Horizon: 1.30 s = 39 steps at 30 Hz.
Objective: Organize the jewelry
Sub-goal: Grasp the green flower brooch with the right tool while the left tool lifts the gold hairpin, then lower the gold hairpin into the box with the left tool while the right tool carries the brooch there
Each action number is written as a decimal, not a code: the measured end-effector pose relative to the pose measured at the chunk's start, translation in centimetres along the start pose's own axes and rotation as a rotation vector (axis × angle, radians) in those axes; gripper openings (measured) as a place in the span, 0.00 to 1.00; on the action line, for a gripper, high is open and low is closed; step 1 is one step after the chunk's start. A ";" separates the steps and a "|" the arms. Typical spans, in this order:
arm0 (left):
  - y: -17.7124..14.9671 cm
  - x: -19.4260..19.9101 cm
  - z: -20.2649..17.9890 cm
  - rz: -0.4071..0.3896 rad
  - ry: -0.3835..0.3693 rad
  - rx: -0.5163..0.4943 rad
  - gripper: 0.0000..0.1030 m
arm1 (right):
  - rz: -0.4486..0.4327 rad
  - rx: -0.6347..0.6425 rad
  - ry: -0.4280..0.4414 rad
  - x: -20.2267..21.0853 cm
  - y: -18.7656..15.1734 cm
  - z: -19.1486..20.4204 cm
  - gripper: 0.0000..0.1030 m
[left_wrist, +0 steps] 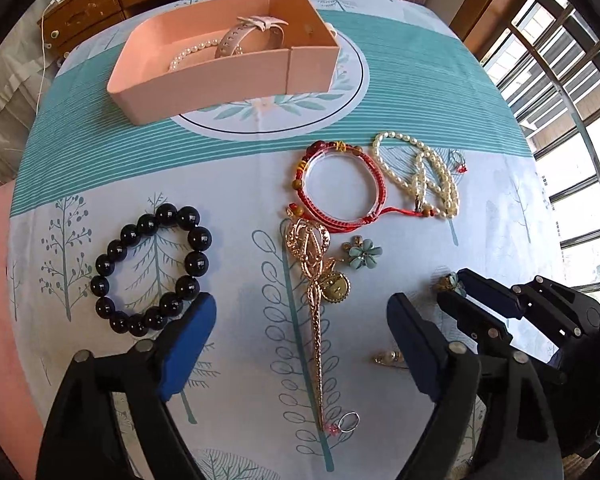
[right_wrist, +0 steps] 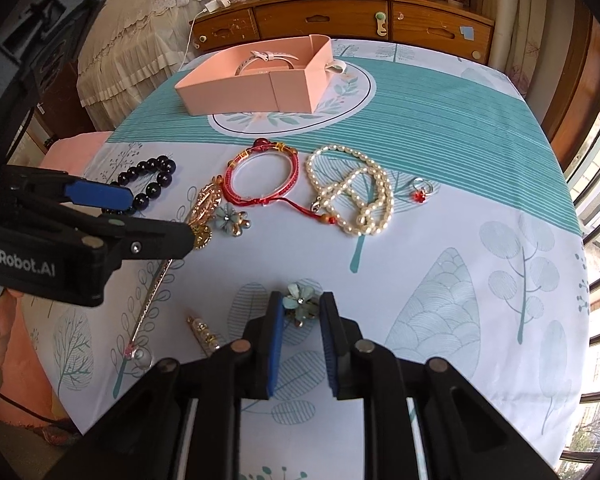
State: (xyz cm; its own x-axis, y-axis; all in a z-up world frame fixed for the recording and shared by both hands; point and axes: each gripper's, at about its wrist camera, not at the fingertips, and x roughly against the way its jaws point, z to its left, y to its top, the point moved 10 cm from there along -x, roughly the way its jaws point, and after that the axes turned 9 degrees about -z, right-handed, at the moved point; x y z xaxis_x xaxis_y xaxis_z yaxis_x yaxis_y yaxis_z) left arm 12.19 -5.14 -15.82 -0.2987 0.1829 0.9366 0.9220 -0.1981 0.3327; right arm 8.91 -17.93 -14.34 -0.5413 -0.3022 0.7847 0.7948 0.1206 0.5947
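The left gripper (left_wrist: 300, 344) hangs open over the near part of the table (left_wrist: 480, 92), nothing between its blue pads, with the gold hairpin (left_wrist: 316, 300) lying lengthwise below the gap and the black bead bracelet (left_wrist: 152, 270) just beside its left finger, toward the table's left edge. The right gripper (right_wrist: 300, 340) is closed on a pale blue flower brooch (right_wrist: 298, 298), which sits clamped between its fingertips near the table's near edge. The pink box (left_wrist: 220, 80) stands toward the far edge on the round leaf print, holding a pink strap watch (left_wrist: 244, 34) and a string of pearls (left_wrist: 192, 54). Between box and grippers, in the middle of the table, lie the red cord bracelet (left_wrist: 338, 184), the pearl necklace (left_wrist: 418, 172) touching its red cord end, and a small ring with a red stone (right_wrist: 420, 190) toward the right edge. A second blue flower piece (left_wrist: 362, 254) lies just beside the hairpin's head, a small silver ring (left_wrist: 348, 422) at its tip, and a little gold pearl clip (right_wrist: 202, 332) nearby
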 end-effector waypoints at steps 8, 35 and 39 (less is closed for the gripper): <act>-0.3 -1.2 0.6 0.144 0.000 -0.001 0.30 | -0.025 -0.048 0.036 1.1 0.9 -0.5 0.17; 1.1 0.0 -2.1 0.084 0.028 -0.029 0.05 | -0.069 -0.093 0.033 3.1 1.7 -1.6 0.18; 1.7 1.7 -2.2 0.048 0.020 -0.026 0.05 | -0.080 -0.086 0.033 3.6 2.3 -1.1 0.18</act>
State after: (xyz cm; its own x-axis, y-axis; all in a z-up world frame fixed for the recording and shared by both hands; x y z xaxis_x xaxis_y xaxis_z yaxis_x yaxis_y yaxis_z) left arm 12.75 -7.28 -13.40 -0.2597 0.1530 0.9535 0.9288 -0.2307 0.2900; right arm 9.06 -19.81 -10.31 -0.5960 -0.3389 0.7280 0.7705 0.0139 0.6373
